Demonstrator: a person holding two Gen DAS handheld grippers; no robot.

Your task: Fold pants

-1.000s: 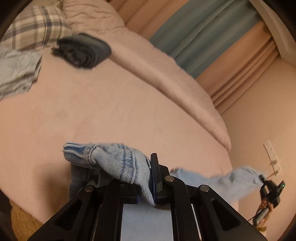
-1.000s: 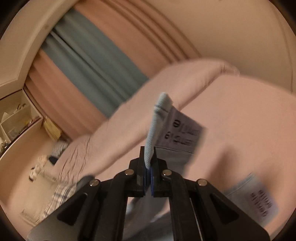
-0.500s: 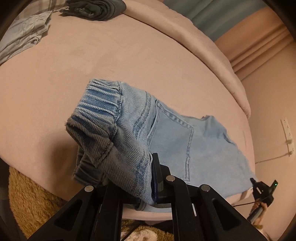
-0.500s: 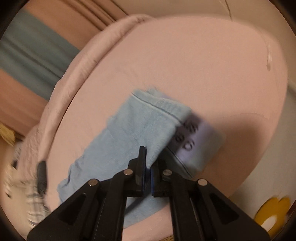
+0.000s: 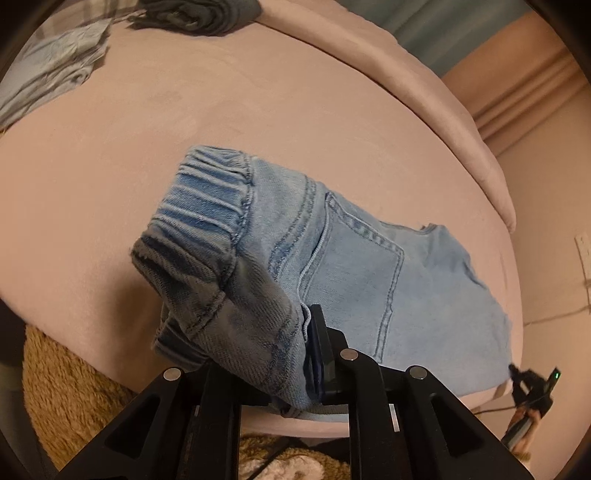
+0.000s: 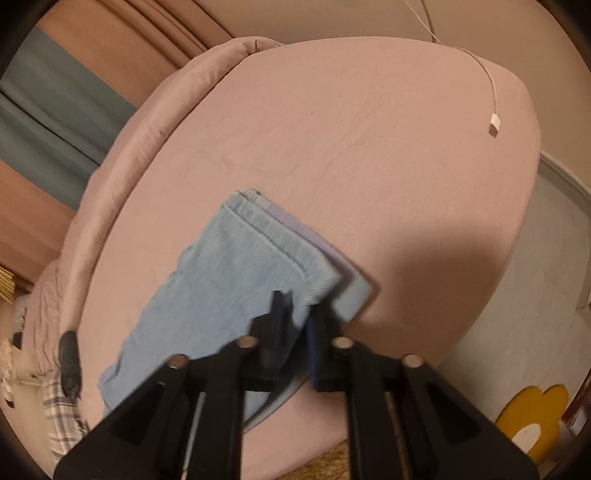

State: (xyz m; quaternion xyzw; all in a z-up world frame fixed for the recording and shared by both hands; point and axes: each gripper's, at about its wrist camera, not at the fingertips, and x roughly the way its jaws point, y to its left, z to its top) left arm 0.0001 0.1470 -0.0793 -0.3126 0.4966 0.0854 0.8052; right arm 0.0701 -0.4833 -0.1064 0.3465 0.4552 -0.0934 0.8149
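Jeans (image 5: 354,266), light blue denim, lie spread on the pink bed (image 5: 258,110), back pocket up, with the ribbed elastic waistband at their left end lifted off the sheet. In the left wrist view, from left to right: a crumpled pale blue garment (image 5: 55,74) sits at the bed's far left edge, a folded dark grey garment (image 5: 199,14) lies just beside it, and the left gripper (image 5: 308,354) has its fingers clamped tight on the waistband corner near the bed's front edge, above a tan shaggy rug (image 5: 74,387). At far right the other gripper shows small at the jeans' leg end.

In the right wrist view the jeans (image 6: 229,288) stretch away to the left. The right gripper (image 6: 295,332) has its fingers parted, a narrow gap between them, straddling the hem edge without pinching it. A white charging cable (image 6: 493,92) lies on the bed's far right side.
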